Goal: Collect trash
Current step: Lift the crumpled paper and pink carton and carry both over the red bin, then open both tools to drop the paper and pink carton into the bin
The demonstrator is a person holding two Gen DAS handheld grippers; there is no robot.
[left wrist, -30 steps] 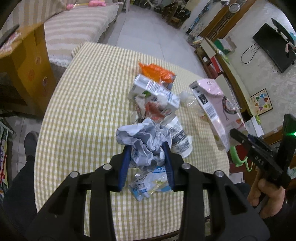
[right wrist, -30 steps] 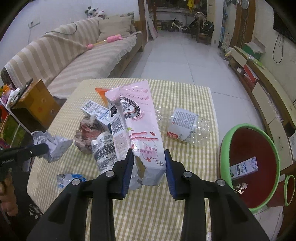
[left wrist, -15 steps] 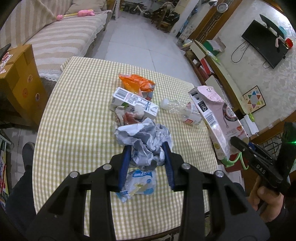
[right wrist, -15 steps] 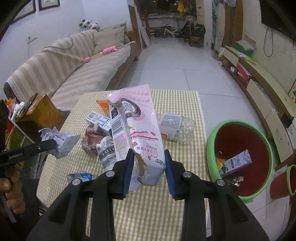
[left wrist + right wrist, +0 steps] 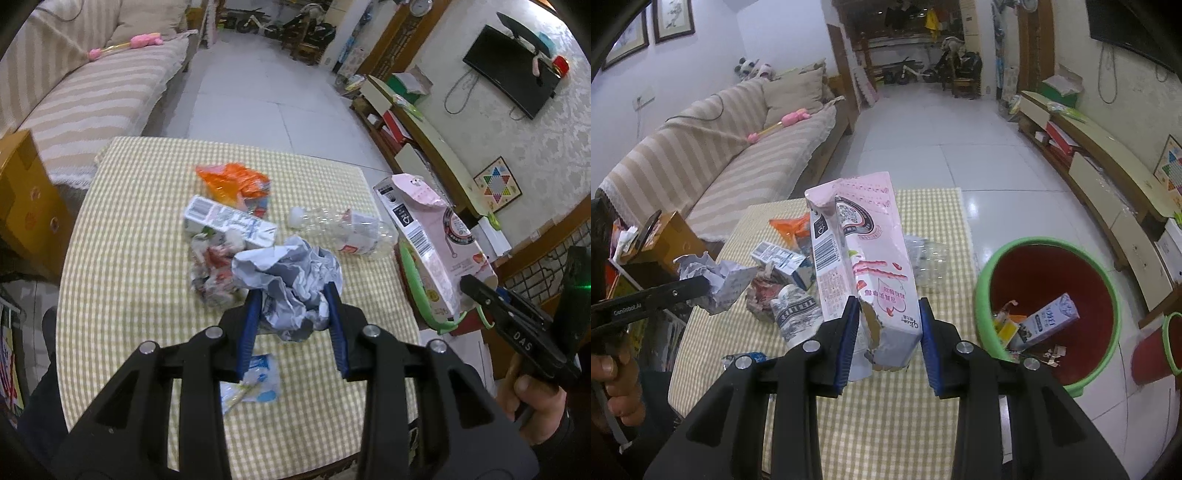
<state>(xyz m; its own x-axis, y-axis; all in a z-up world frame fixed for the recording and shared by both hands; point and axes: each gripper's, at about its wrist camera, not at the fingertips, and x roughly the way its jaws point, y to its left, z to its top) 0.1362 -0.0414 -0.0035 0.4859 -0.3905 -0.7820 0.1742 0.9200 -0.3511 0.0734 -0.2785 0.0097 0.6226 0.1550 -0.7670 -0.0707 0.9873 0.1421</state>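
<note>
Left gripper, seen along its own fingers: the blue pads are clamped on a crumpled paper wad, held clear above the table. Right gripper: its pads are pressed against the lower end of a torn pink carton, which stands nearly upright between them, also lifted off the cloth. A hand grips the right tool's handle at the frame edge.

Progress, as judged from the layout: the green-rimmed bin on the floor just beside the table's right side already holds a small carton and scraps, so collection is under way. Both held items have yet to be dropped in.

Left on the checked cloth: an orange wrapper, a white drink carton, a clear plastic bottle, a crushed red-and-white wrapper, a patterned paper cup and a blue-and-white sachet near the front edge.

Surroundings: a striped sofa beyond the table, a low cabinet along the right wall. Nothing visible stands between the carton and the bin's mouth; the left gripper must cross the table and the right tool to reach it.
</note>
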